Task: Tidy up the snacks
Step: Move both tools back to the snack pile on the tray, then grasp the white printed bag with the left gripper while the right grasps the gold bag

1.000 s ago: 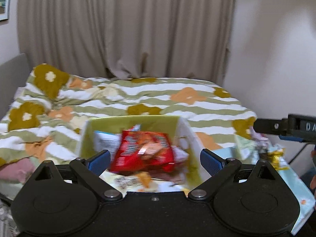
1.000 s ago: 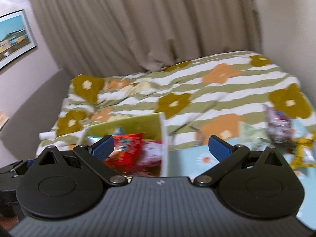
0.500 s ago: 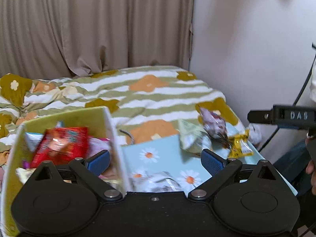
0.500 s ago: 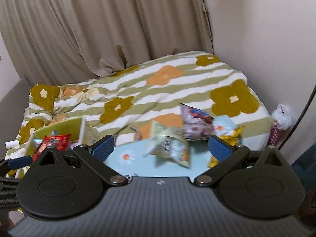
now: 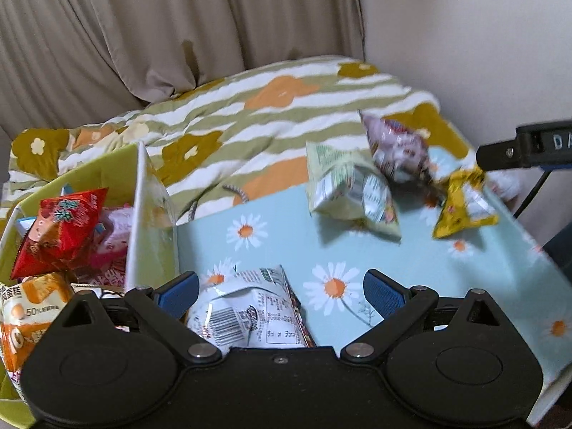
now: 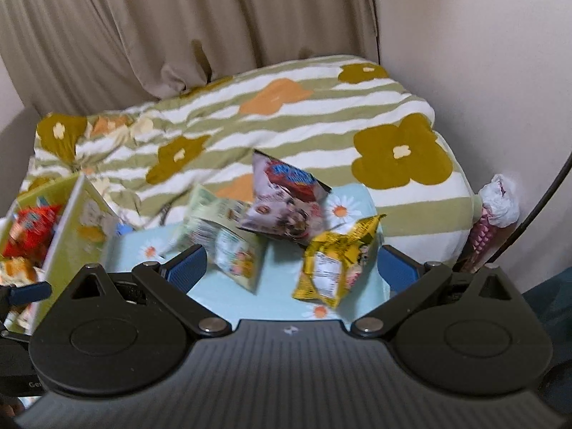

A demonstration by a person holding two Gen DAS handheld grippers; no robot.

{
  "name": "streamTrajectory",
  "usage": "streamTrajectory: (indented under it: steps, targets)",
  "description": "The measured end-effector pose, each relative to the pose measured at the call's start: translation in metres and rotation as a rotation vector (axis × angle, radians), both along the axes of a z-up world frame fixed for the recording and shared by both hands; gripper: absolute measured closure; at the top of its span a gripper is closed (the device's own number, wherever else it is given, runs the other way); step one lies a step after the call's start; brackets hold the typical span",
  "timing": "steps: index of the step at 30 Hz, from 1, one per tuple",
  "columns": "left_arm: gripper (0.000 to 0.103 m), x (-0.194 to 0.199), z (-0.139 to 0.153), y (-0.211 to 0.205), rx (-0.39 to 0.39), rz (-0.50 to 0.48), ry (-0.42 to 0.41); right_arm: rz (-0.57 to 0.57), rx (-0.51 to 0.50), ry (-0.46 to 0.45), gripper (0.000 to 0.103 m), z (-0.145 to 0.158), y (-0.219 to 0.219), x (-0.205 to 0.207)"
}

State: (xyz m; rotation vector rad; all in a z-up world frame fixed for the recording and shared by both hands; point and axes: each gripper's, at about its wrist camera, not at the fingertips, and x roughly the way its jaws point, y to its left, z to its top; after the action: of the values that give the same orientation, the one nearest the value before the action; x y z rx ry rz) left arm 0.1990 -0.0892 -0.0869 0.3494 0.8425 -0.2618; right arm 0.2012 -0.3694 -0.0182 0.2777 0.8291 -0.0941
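A green box (image 5: pixel 139 193) at the left holds a red packet (image 5: pixel 60 228), a pink packet (image 5: pixel 111 250) and an orange packet (image 5: pixel 32 307). My left gripper (image 5: pixel 280 291) is open and empty, just above a silver packet (image 5: pixel 250 311) on the daisy tablecloth (image 5: pixel 286 236). Farther right lie a pale green packet (image 5: pixel 354 193), a purple packet (image 5: pixel 397 150) and a yellow packet (image 5: pixel 461 203). My right gripper (image 6: pixel 291 264) is open and empty, in front of the yellow packet (image 6: pixel 336 264), the pale green packet (image 6: pixel 225 243) and the purple packet (image 6: pixel 286 211). The box (image 6: pixel 71 228) shows at the left.
A bed with a striped flower quilt (image 5: pixel 271 107) lies behind the table, with curtains (image 5: pixel 178 28) and a wall behind it. A tied plastic bag (image 6: pixel 500 207) and a dark cable (image 6: pixel 547 200) sit by the wall on the right. The table's right edge (image 5: pixel 536 250) is close.
Both grippers have swung right from the box toward the loose packets on the tablecloth and lowered. The silver packet now lies between my left fingers. Both stay open.
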Motion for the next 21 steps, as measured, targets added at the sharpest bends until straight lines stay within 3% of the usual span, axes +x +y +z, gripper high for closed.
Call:
streamTrajectory:
  steps: [7, 12, 21]
  targets:
    - [0.003, 0.003, -0.043, -0.023, 0.181, -0.006, 0.017, 0.072, 0.005, 0.052, 0.000, -0.041, -0.011, 0.020]
    - [0.003, 0.007, -0.064, -0.035, 0.330, -0.018, -0.031, 0.110, 0.004, 0.061, 0.000, -0.058, -0.013, 0.029]
    - [0.003, 0.024, -0.091, -0.035, 0.481, -0.025, -0.035, 0.153, -0.054, 0.067, 0.000, -0.076, -0.011, 0.043]
